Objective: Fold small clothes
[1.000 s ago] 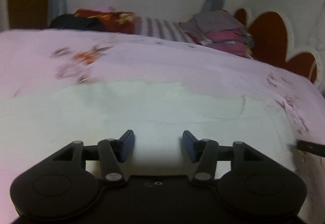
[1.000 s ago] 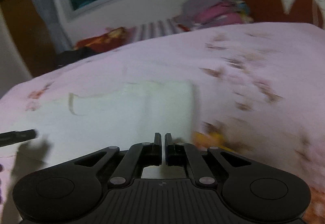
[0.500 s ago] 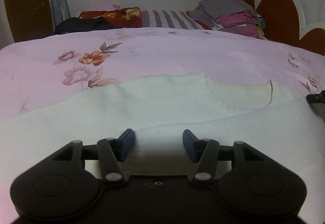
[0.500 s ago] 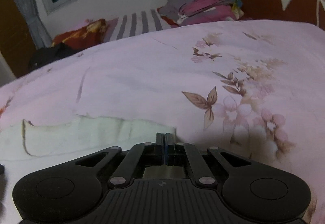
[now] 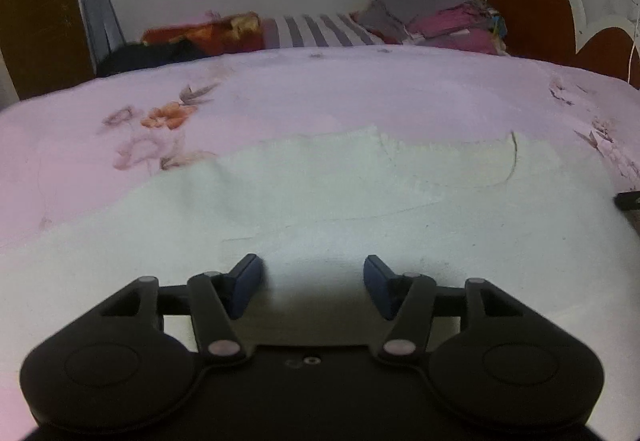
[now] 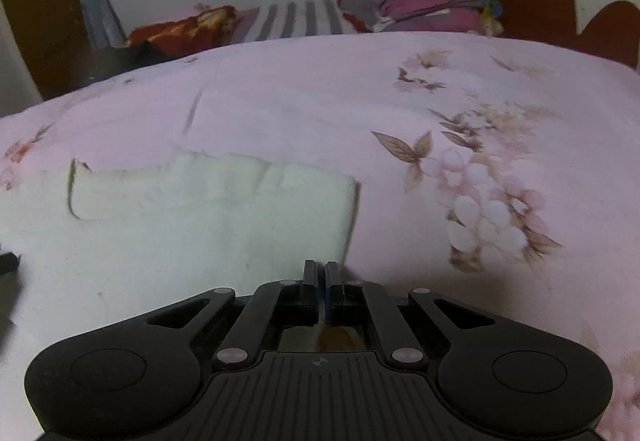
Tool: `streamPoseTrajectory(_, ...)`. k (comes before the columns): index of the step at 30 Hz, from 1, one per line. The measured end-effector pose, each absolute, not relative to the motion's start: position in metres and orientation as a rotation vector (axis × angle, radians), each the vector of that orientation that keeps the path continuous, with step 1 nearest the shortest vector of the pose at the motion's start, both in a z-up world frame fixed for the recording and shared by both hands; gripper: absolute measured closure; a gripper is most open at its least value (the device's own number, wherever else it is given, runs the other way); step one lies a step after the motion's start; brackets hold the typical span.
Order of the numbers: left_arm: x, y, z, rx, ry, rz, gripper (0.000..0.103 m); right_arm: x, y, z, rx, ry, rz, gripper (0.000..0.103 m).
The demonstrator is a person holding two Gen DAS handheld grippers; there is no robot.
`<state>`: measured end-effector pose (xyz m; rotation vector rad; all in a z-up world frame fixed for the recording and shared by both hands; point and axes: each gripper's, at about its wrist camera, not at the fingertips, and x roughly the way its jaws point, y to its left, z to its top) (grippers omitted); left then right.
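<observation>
A pale cream small garment [image 5: 320, 201] lies spread flat on the pink floral bedsheet [image 5: 320, 101]. It also shows in the right wrist view [image 6: 180, 225], with its right edge near my fingers. My left gripper [image 5: 312, 281] is open and empty, low over the garment's near part. My right gripper [image 6: 321, 277] is shut at the garment's right near corner; whether cloth is pinched between the fingers is hidden. The right gripper's tip shows at the left view's right edge [image 5: 628, 199].
A stack of folded clothes [image 5: 440, 17] sits at the far right of the bed by the brown headboard [image 5: 532, 9]. A striped pillow [image 5: 320, 29] and a red blanket [image 5: 200, 37] lie under the window. The pink sheet [image 6: 460, 121] stretches right of the garment.
Both views swung and steadied. The right gripper stayed shut and drew back toward the garment's near right corner. The left gripper stayed open over the garment.
</observation>
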<state>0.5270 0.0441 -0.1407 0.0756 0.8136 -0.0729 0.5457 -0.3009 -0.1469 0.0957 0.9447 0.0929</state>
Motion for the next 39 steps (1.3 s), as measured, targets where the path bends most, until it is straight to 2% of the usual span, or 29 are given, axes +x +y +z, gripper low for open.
streamPoseTrajectory(4, 0.506, 0.048, -0.131, 0.03, 0.766, -0.081, 0.046, 0.509, -0.301, -0.124, 0.151, 0.869, 0.102, 0.101)
streamPoseTrajectory(7, 0.507, 0.051, -0.146, 0.017, 0.831, -0.088, 0.044, 0.494, -0.296, -0.135, 0.152, 0.918, 0.111, 0.101)
streamPoseTrajectory(9, 0.507, 0.052, -0.145, 0.002, 0.82, -0.086, 0.045, 0.489, -0.293, -0.145, 0.14, 0.938, 0.097, 0.101)
streamPoseTrajectory(14, 0.499, 0.055, -0.144, 0.005, 0.806, -0.076, 0.043, 0.477, -0.289, -0.126, 0.162, 0.881, 0.098, 0.101)
streamPoseTrajectory(16, 0.494, 0.057, -0.143, 0.005, 0.794, -0.078, 0.043, 0.479, -0.282, -0.143, 0.127, 0.966, 0.101, 0.101)
streamPoseTrajectory(18, 0.487, 0.064, -0.138, -0.021, 0.779, -0.078, 0.043, 0.476, -0.277, -0.137, 0.107, 0.955, 0.098, 0.101)
streamPoseTrajectory(20, 0.476, 0.08, -0.134, -0.06, 0.759, -0.048, 0.034, 0.471, -0.275, -0.126, 0.131, 0.929, 0.117, 0.1)
streamPoseTrajectory(27, 0.436, 0.174, -0.136, -0.191, 0.754, 0.118, 0.034, 0.453, -0.263, -0.12, 0.155, 0.897, 0.084, 0.1)
streamPoseTrajectory(31, 0.416, 0.245, -0.14, -0.322, 0.747, 0.244, 0.044, 0.448, -0.257, -0.122, 0.155, 0.881, 0.045, 0.1)
streamPoseTrajectory(36, 0.396, 0.338, -0.144, -0.613, 0.654, 0.349, 0.046, 0.448, -0.25, -0.123, 0.147, 0.872, 0.009, 0.1)
streamPoseTrajectory(37, 0.393, 0.355, -0.146, -0.678, 0.626, 0.374, 0.05, 0.448, -0.248, -0.123, 0.146, 0.873, -0.002, 0.099)
streamPoseTrajectory(38, 0.39, 0.37, -0.148, -0.73, 0.603, 0.388, 0.055, 0.449, -0.246, -0.123, 0.148, 0.875, -0.011, 0.089)
streamPoseTrajectory(39, 0.388, 0.382, -0.15, -0.773, 0.584, 0.406, 0.057, 0.448, -0.245, -0.122, 0.151, 0.87, -0.024, 0.056)
